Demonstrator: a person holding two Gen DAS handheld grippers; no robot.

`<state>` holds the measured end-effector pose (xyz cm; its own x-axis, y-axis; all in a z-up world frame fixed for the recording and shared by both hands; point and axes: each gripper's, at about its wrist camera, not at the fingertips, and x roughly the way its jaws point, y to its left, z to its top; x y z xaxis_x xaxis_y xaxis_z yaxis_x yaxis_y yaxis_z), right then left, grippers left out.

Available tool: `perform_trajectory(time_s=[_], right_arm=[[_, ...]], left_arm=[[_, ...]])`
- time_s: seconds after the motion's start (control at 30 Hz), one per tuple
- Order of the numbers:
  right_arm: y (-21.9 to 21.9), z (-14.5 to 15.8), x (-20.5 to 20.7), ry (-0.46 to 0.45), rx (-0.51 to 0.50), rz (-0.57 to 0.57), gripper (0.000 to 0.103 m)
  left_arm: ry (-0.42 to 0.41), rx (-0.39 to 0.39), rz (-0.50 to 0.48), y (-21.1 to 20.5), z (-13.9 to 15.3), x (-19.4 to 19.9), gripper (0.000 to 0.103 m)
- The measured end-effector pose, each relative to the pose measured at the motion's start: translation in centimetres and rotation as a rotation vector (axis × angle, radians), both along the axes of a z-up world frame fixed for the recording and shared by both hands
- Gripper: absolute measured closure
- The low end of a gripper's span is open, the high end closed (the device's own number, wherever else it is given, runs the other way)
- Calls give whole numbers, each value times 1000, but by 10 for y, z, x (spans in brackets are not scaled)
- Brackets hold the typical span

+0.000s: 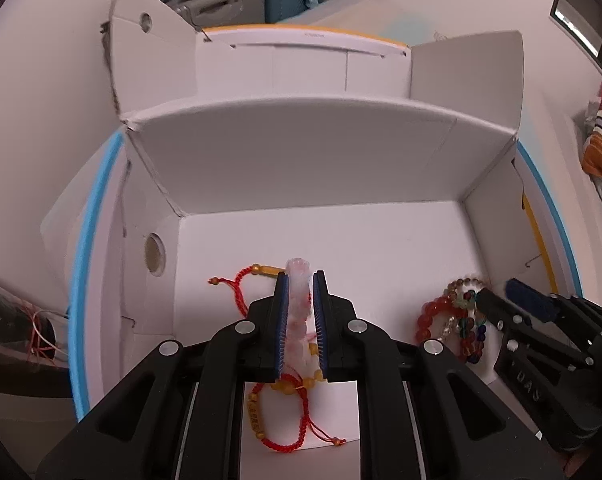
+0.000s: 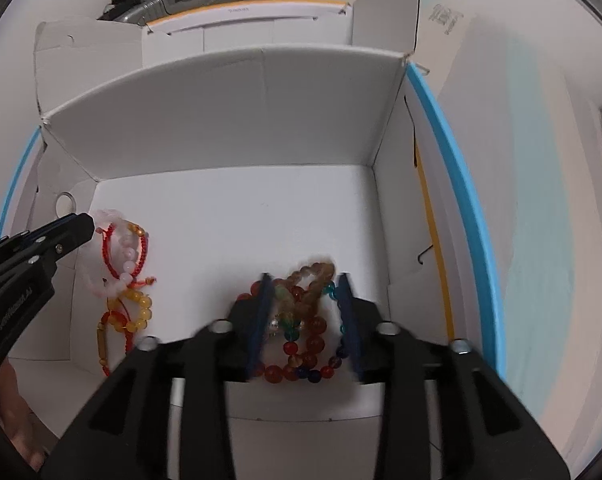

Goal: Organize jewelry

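Note:
An open white cardboard box [image 1: 301, 160] holds the jewelry. My left gripper [image 1: 300, 276] is shut on a pale pink bead bracelet [image 1: 299, 296], held over red cord bracelets with yellow beads [image 1: 285, 412] on the box floor. The pink bracelet also shows in the right wrist view [image 2: 119, 248], next to the left gripper [image 2: 77, 228]. My right gripper [image 2: 304, 280] is open, its fingers on either side of a pile of red, brown and multicoloured bead bracelets [image 2: 301, 336]. That pile [image 1: 453, 316] and the right gripper [image 1: 497, 294] show at the right in the left wrist view.
The box flaps stand up on the far side and the sides [image 2: 221, 112]. A blue-edged white surface [image 2: 501, 200] lies under the box. A white-and-yellow box [image 1: 301, 60] and suitcases [image 1: 221, 4] stand behind.

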<state>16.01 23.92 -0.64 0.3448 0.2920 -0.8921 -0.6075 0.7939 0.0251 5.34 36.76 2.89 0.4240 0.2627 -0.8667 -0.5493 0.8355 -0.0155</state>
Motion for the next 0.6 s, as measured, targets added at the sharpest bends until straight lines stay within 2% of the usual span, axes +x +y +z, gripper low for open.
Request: perform_trajectory(time_s=[0.07, 0.13, 0.17, 0.2, 0.23, 0.4, 0.5, 0.6], right_arm=[[-2, 6, -3, -5, 25, 6, 50], [-7, 13, -9, -18, 53, 13, 43], [-8, 18, -12, -28, 65, 16, 35], [-13, 23, -16, -43, 79, 18, 29], [-17, 30, -21, -69, 95, 17, 28], [-38, 56, -47, -155, 161, 25, 13], [-54, 70, -64, -220, 192, 11, 8], [-72, 80, -85, -277, 220, -4, 8]], left_arm=[[-6, 6, 7, 0, 4, -1, 79], [-36, 16, 21, -2, 13, -9, 58], [-45, 22, 24, -3, 17, -13, 54], [-59, 35, 28, -6, 22, -18, 45], [-73, 44, 29, -8, 26, -22, 37], [-164, 109, 46, -27, 55, -55, 13], [-220, 138, 48, -42, 69, -76, 6], [-261, 158, 45, -58, 75, -98, 6]])
